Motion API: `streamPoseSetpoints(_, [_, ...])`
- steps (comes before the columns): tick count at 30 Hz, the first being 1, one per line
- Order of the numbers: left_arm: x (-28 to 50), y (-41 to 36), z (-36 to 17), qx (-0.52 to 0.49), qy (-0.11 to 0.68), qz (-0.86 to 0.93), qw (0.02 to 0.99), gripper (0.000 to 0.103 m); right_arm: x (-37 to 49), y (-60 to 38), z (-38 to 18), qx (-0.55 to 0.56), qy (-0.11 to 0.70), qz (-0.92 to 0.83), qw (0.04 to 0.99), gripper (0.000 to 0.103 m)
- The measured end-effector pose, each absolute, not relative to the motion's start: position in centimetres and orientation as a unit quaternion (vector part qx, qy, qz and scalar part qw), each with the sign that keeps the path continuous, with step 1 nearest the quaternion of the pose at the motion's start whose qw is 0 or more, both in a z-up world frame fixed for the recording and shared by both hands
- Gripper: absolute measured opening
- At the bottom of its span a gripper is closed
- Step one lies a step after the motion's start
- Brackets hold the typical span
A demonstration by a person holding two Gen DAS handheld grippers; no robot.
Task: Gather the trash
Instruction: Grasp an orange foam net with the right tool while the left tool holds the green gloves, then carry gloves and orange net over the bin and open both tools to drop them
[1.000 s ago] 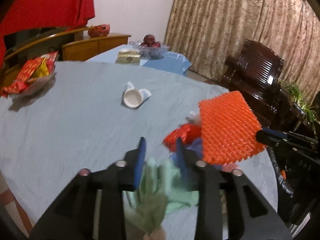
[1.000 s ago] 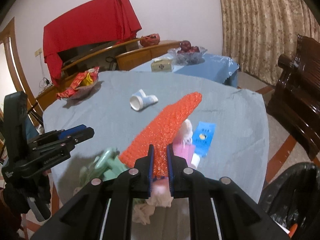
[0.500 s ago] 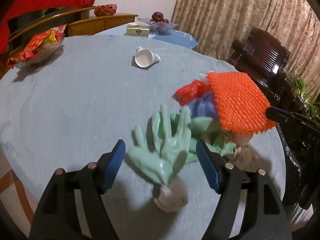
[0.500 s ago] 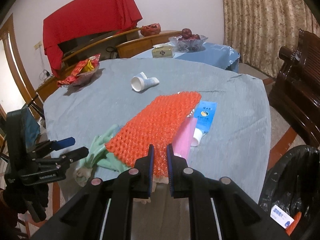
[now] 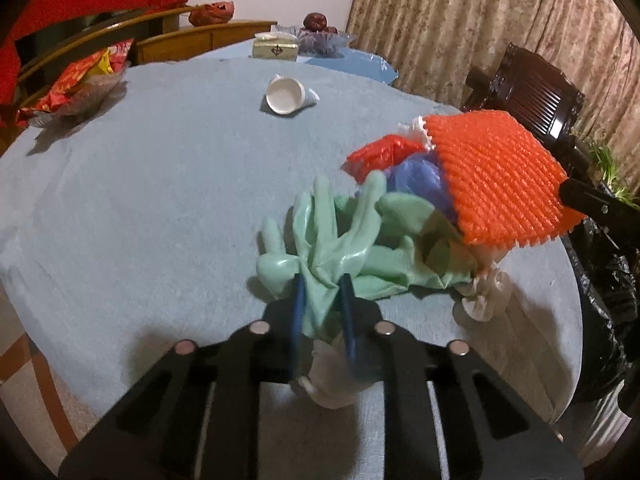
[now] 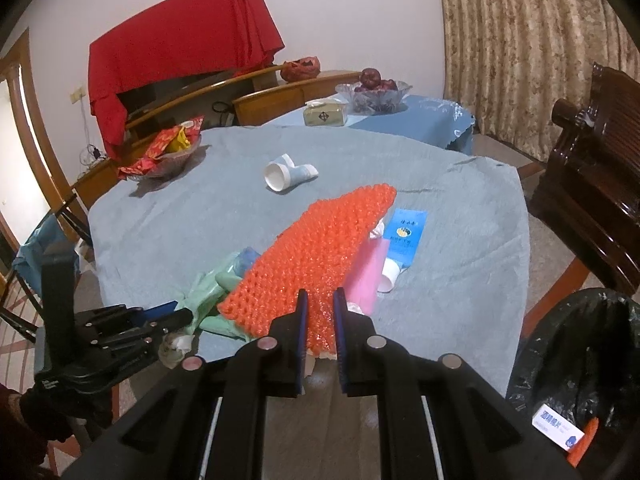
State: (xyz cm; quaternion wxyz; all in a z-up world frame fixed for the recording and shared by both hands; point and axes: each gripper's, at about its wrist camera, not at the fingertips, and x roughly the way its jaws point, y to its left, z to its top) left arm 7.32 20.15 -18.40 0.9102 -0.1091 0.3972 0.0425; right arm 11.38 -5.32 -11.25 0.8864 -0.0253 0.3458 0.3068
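Observation:
A pale green rubber glove (image 5: 340, 240) lies crumpled on the blue-grey tablecloth (image 5: 140, 200). My left gripper (image 5: 322, 280) is closing on it, and its blue pads pinch the glove's palm. The glove (image 6: 208, 292) and the left gripper (image 6: 176, 312) also show in the right wrist view. My right gripper (image 6: 320, 294) is shut on the near edge of an orange foam net (image 6: 316, 248), which it holds above the table. The net (image 5: 500, 184) hangs over a red wrapper (image 5: 384, 152) and a bluish bag (image 5: 416, 176).
A tipped paper cup (image 6: 280, 174) lies mid-table. A blue packet (image 6: 406, 232) and a pink piece (image 6: 370, 268) sit beside the net, and white tissue (image 5: 484, 296) lies nearby. A black trash bag (image 6: 580, 360) stands at the right. A snack bowl (image 6: 168, 152) sits far left, a dark chair (image 6: 600, 184) at the right.
The left gripper opened wide over the green glove, came down and closed onto it. The right gripper drew back slightly with the orange net, which now lies flatter.

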Motion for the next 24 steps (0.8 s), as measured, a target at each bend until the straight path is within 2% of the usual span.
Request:
streamPoseSetpoints(7, [7.1, 19.5, -16.2, -0.108, 0.370, 0.046, 0.921, 0.009, 11.1, -5.6, -10.2, -0.026, 0.334, 0.308, 0.890, 0.012])
streamPoseSetpoints(24, [9.8, 13.1, -7.7, -0.081, 0.292, -0.017, 0.953, 0.009, 10.7, -9.8, -6.2, -0.005, 0.301, 0.283, 0.911, 0.012])
